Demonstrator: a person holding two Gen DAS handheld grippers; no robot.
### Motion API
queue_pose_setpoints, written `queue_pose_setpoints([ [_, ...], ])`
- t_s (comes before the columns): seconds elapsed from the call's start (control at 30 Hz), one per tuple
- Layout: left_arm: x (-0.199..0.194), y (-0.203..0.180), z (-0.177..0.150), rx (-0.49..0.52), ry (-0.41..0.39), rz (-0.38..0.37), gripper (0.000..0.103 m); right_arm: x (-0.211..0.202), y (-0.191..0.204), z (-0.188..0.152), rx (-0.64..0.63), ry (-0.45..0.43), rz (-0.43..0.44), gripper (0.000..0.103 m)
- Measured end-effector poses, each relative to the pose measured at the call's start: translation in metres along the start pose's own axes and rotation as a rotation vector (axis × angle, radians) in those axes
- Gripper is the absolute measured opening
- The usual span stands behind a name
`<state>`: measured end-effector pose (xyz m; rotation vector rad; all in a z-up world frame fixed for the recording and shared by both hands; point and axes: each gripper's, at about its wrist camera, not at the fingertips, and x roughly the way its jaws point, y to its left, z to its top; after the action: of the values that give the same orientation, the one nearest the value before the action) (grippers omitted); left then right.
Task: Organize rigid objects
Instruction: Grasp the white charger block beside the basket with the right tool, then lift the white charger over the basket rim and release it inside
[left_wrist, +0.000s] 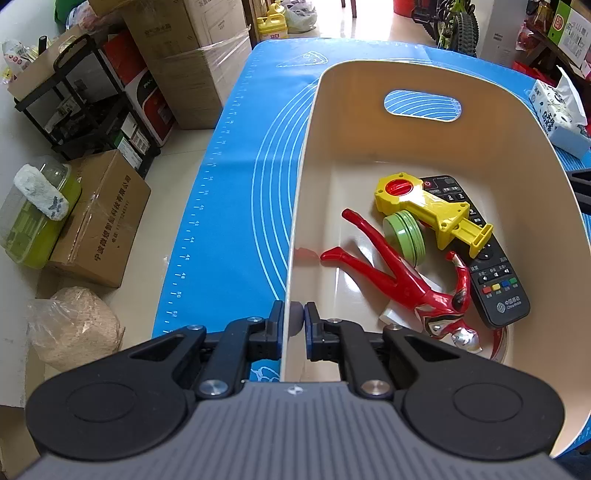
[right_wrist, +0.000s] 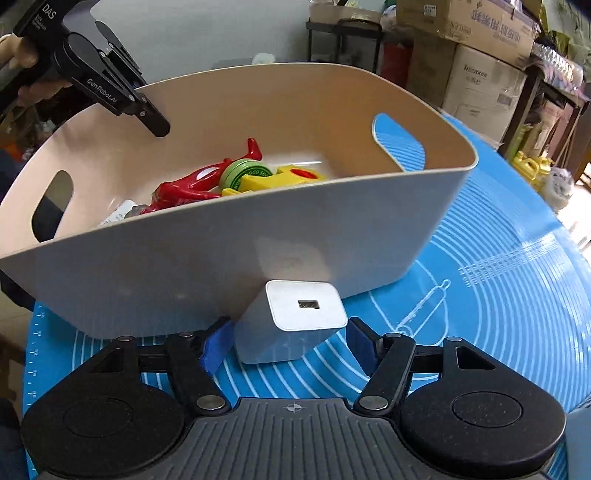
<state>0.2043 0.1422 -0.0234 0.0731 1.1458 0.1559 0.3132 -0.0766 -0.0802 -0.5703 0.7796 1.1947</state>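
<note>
A cream plastic bin stands on the blue mat. Inside lie a red toy figure, a yellow toy, a green round tin and a black remote. My left gripper is shut on the bin's left wall at the rim. It shows in the right wrist view on the bin's far rim. My right gripper is open around a white USB charger lying on the mat against the bin's outer wall; whether the pads touch it is unclear.
Cardboard boxes and a black rack stand on the floor left of the table. A tissue pack lies at the mat's far right. More boxes are stacked behind the table in the right wrist view.
</note>
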Motion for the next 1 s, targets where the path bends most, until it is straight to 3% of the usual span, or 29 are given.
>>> queue_pose_setpoints([
  [0.3, -0.001, -0.002, 0.0, 0.003, 0.0, 0.009, 0.013, -0.016, 0.01, -0.007, -0.018, -0.045, 0.003, 0.055],
  [0.7, -0.001, -0.002, 0.0, 0.004, -0.001, 0.009, 0.014, -0.032, 0.023, -0.018, -0.025, -0.067, -0.065, 0.053],
  [1.0, 0.0, -0.003, 0.001, 0.007, 0.002, 0.019, 0.014, -0.07, 0.016, -0.013, -0.011, -0.107, -0.145, 0.054],
])
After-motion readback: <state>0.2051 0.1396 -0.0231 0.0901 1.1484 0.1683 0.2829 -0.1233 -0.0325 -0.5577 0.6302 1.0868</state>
